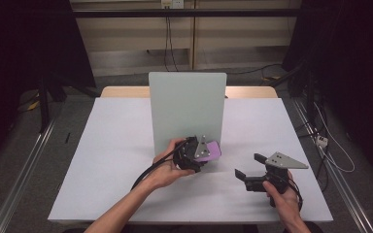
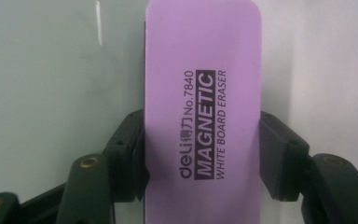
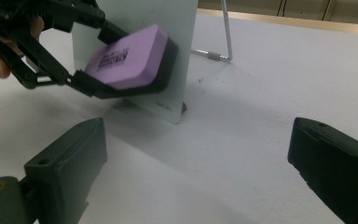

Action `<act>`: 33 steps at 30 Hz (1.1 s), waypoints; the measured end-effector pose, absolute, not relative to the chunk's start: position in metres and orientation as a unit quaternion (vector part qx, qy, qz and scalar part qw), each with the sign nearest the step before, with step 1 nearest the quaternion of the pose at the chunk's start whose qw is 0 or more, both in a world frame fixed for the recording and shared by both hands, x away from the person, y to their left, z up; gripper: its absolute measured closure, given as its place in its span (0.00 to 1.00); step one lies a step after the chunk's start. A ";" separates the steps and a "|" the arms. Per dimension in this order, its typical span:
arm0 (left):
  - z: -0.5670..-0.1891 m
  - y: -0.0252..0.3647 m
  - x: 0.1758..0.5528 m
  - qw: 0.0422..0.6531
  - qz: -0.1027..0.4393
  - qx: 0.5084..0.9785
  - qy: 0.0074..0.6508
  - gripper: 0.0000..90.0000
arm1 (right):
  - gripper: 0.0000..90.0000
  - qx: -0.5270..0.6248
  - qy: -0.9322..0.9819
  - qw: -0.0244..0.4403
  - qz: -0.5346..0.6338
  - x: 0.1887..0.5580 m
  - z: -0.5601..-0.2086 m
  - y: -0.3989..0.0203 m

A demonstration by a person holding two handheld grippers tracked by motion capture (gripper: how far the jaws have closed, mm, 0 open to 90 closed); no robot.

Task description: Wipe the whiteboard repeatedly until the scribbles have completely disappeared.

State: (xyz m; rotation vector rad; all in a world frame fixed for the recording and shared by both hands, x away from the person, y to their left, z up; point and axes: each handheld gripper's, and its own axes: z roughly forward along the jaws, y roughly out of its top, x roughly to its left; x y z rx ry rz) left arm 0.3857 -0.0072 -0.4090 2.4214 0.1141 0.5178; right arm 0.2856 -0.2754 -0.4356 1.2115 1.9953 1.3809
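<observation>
A white table [image 1: 116,160] carries an upright whiteboard [image 1: 187,109] propped on a wire stand [image 3: 223,37] near its middle. The left gripper [image 1: 197,154] has its jaws clamped on the long sides of a purple magnetic whiteboard eraser [image 2: 203,112], whose dark underside lies against the board's lower right face. The right gripper [image 1: 249,165] sits low over the table to the right, well apart, jaws wide apart and holding nothing.
</observation>
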 end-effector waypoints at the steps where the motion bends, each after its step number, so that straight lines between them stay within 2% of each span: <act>1: -0.404 -0.005 0.388 0.332 0.199 0.921 0.050 0.46 | 0.05 0.437 0.719 0.213 0.498 0.285 -0.436 -0.276; 7: -0.373 0.014 0.402 0.390 0.216 0.890 0.092 0.46 | 0.05 0.435 0.719 0.213 0.498 0.285 -0.436 -0.275; 13: -0.361 0.022 0.406 0.410 0.229 0.876 0.112 0.46 | 0.05 0.437 0.718 0.214 0.498 0.285 -0.435 -0.276; 17: -0.372 0.013 0.401 0.391 0.226 0.887 0.095 0.46 | 0.05 0.435 0.718 0.214 0.498 0.285 -0.435 -0.275; 22: -0.394 0.000 0.390 0.338 0.217 0.913 0.064 0.46 | 0.05 0.433 0.720 0.215 0.498 0.284 -0.435 -0.276; 26: -0.406 0.009 0.390 0.326 0.189 0.924 0.060 0.46 | 0.05 0.435 0.719 0.214 0.498 0.284 -0.435 -0.276; 30: -0.407 0.020 0.388 0.310 0.193 0.929 0.062 0.46 | 0.05 0.435 0.719 0.215 0.498 0.284 -0.435 -0.276; 33: -0.397 0.033 0.393 0.332 0.202 0.918 0.083 0.46 | 0.05 0.433 0.720 0.215 0.498 0.284 -0.435 -0.276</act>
